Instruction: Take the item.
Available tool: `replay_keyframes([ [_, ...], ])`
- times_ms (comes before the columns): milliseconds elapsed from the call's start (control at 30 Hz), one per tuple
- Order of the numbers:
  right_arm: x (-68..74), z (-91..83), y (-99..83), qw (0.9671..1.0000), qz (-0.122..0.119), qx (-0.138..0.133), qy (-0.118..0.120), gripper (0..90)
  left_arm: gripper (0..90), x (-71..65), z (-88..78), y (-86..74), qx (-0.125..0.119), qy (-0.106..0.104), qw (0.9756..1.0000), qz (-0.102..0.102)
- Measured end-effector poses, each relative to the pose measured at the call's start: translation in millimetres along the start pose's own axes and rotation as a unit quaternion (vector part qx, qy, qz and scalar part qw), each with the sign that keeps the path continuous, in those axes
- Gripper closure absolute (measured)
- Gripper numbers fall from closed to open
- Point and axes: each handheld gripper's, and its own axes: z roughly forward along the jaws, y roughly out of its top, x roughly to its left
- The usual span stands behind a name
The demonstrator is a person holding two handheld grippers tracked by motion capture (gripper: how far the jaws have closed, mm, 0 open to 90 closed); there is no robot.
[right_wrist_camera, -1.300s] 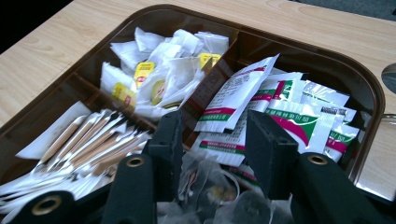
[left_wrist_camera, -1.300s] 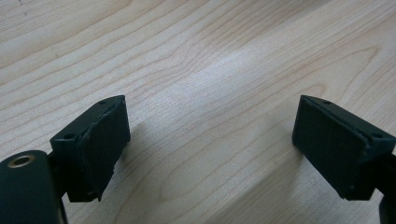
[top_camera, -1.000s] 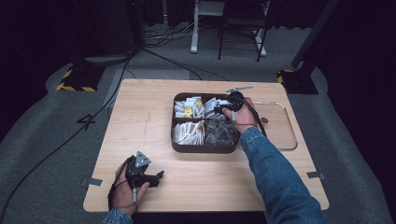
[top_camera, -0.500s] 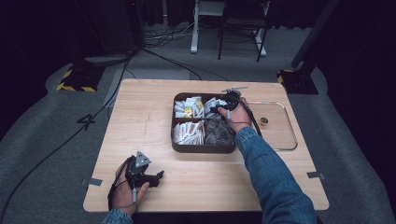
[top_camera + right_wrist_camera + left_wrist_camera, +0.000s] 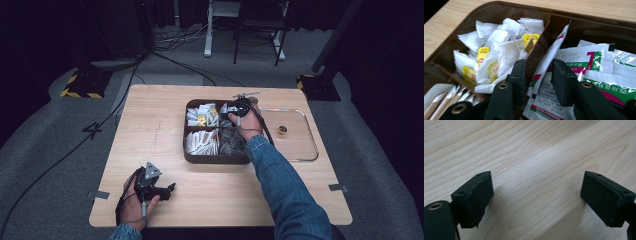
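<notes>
The sachet [image 5: 550, 75], a white foil packet printed in green and magenta, stands on edge in the far right compartment of the brown tray [image 5: 216, 159], leaning on the divider beside the teabags [image 5: 496, 50]. The right gripper [image 5: 537, 82] is low over that compartment, and its fingers [image 5: 564, 82] have just been closing; they bracket the sachet's upright edge with a narrow gap left, so I judge they are not yet pinching it. The step in hand looks like the grasp itself, picking one sachet from the pile.

Next the fingers need to close fully on that single edge without catching the divider or a second packet underneath, then lift straight up clear of the tray wall. In the high view the right gripper [image 5: 239, 111] sits over the tray's far side.

The left gripper [image 5: 150, 182] rests near the front edge of the surface [image 5: 150, 130], its fingers [image 5: 474, 195] spread wide over bare wood, holding nothing.
</notes>
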Motion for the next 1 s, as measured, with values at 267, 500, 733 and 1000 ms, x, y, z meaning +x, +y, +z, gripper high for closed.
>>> replay_keyframes([
  [267,-2.7,10.7,-2.0,0.9997,0.012,0.016,-0.016,73.6,11.6,0.0,-0.1,0.1,0.001,0.000,1.0000,0.000],
  [500,0.0,4.2,1.2,0.9986,0.044,0.019,-0.024,86.6,11.6,-0.1,-0.2,0.1,0.001,0.000,1.0000,0.000],
  [733,-0.4,-7.2,4.6,0.9986,0.046,0.005,-0.024,87.1,11.6,0.0,-0.1,0.1,0.001,0.000,1.0000,0.000],
  [1000,0.1,-28.9,9.8,0.9990,0.041,-0.016,-0.010,87.2,11.6,-0.2,-0.1,0.0,0.001,0.000,1.0000,-0.001],
])
